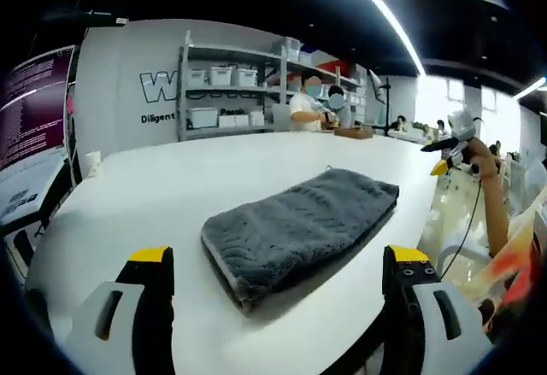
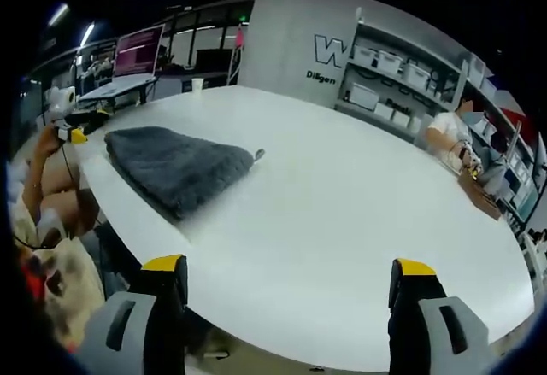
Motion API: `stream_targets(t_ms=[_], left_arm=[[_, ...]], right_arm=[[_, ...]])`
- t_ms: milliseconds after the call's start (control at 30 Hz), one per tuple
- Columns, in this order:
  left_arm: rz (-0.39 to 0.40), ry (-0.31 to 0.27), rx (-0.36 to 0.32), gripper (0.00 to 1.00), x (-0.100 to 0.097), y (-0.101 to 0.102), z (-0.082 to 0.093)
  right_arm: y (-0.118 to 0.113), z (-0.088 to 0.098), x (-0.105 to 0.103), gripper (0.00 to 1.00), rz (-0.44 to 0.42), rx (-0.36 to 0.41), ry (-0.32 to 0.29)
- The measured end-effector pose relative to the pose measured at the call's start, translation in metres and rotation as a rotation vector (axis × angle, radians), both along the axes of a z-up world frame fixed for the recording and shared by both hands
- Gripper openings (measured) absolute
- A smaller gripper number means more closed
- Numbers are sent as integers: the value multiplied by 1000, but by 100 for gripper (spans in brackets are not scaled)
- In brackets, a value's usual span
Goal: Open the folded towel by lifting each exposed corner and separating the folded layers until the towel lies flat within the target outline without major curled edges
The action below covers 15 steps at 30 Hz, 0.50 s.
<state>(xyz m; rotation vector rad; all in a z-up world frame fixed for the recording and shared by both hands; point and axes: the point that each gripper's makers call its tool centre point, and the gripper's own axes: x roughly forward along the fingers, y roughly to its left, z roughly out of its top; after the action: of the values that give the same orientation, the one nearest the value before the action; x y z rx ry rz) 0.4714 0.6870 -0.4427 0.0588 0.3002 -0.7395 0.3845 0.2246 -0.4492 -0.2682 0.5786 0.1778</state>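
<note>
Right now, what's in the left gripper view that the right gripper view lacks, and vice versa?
Left gripper view: the towel's near folded edge up close, between its open claw, with the right claw held off the table edge. Right gripper view: a laptop and cup at the far side, and the left claw. Both: folded grey towel, white table, shelves.

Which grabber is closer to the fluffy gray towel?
The left gripper. In its view the folded gray towel lies just ahead of its open jaws. The right gripper is farther off, with the towel away to its left.
</note>
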Motion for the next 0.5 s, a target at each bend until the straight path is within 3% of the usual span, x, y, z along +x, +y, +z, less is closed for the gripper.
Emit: stream_targets(t_ms=[133, 500], left_arm=[[0, 1, -18, 100, -7, 1, 5], [17, 58, 93, 100, -18, 11, -13]], right_arm=[[4, 2, 2, 99, 4, -12, -2], [15, -7, 7, 99, 43, -31, 29]])
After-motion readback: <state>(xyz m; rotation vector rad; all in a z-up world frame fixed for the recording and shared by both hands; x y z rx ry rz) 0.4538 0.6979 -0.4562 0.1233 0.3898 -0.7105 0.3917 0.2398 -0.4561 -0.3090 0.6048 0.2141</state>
